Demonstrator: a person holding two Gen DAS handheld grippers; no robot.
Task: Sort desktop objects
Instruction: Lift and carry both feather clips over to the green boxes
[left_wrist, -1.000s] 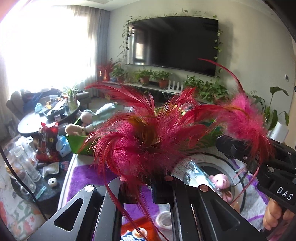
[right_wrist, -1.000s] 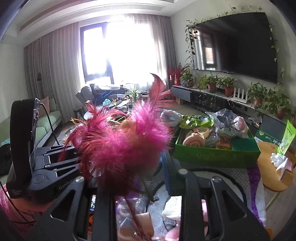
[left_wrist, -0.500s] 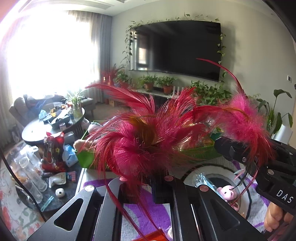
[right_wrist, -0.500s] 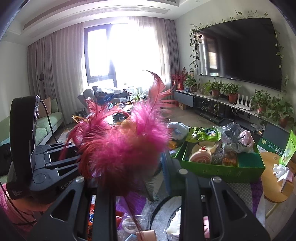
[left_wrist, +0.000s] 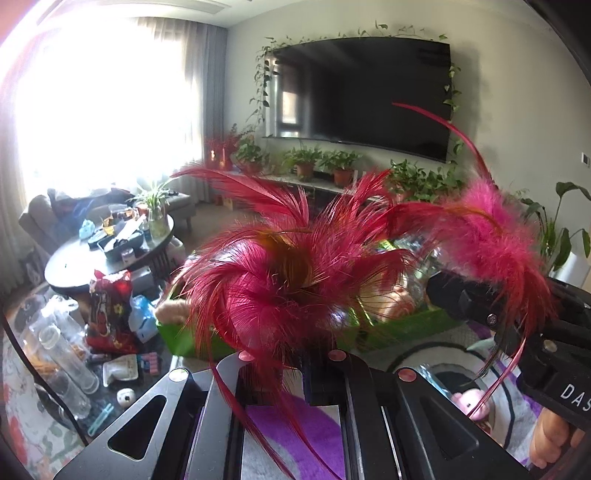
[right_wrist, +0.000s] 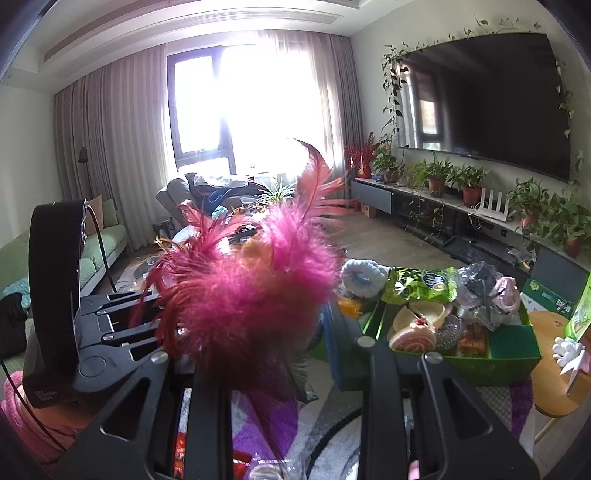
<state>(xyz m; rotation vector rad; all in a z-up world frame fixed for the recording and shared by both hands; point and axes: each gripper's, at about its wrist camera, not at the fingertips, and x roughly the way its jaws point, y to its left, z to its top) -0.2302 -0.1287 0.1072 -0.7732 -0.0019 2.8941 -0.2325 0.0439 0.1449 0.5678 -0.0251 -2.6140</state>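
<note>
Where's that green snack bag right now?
Right wrist view, right of centre: the green snack bag lies atop the green box, between a blue fluffy ring and crumpled plastic.

1. Left gripper (left_wrist: 284, 373): black angular finger frames with triangular cut-outs; round pinkish-silver screw heads along the top; pale metal rails running between the frames.
2. Right gripper (right_wrist: 291, 354): the same black frames and triangular cut-outs; round silver screw heads; seen from the left wrist view its side carries white letters "DAS".
3. A thin black cable (right_wrist: 98, 236) arcs over the left gripper's upright black housing.
4. A pink fuzzy sleeve (right_wrist: 22, 417) shows under the left gripper.
</note>
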